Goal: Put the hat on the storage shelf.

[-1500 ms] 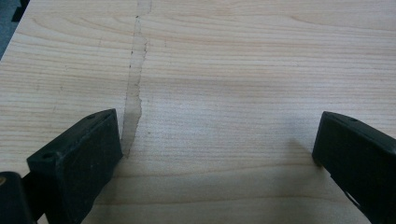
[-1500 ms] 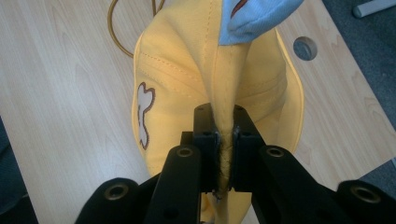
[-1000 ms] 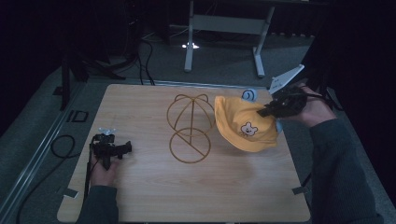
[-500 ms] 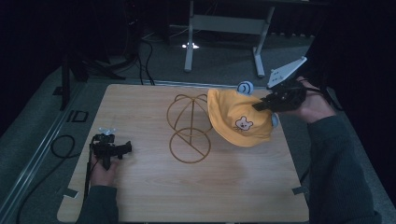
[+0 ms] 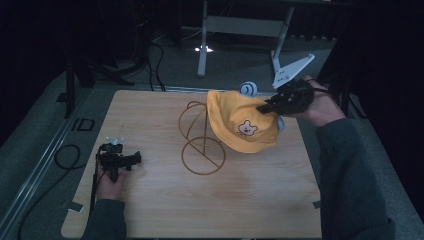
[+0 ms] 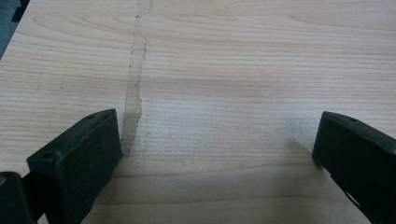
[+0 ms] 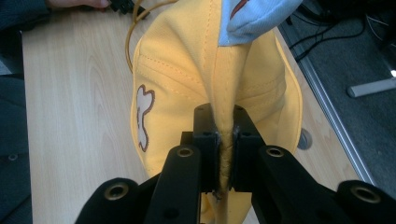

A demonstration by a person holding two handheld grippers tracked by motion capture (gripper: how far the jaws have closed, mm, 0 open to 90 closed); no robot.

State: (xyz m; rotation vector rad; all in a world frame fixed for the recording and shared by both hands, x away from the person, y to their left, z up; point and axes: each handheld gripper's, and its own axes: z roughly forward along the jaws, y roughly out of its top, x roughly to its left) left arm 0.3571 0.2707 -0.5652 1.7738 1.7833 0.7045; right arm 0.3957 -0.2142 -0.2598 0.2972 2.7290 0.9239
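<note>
A yellow hat (image 5: pixel 240 125) with a bear patch and pale blue ears hangs in the air above the table's far right part, close beside the gold wire stand (image 5: pixel 202 137). My right gripper (image 5: pixel 267 106) is shut on a fold of the hat's fabric (image 7: pixel 224 140), which is pinched between the two jaws (image 7: pixel 223 144). My left gripper (image 5: pixel 125 161) rests low at the table's near left, pointing right. Its jaws stand wide apart over bare wood (image 6: pixel 219 140), with nothing between them.
The wooden table (image 5: pixel 150 210) has free room in front and at the left. A strip of clear tape (image 6: pixel 135 93) lies on the wood by the left jaw. Table legs and cables stand on the grey floor (image 5: pixel 165 55) beyond the far edge.
My right gripper has lifted the hat off the table and carried it left and farther back, toward the wire stand. The left gripper has kept still.
</note>
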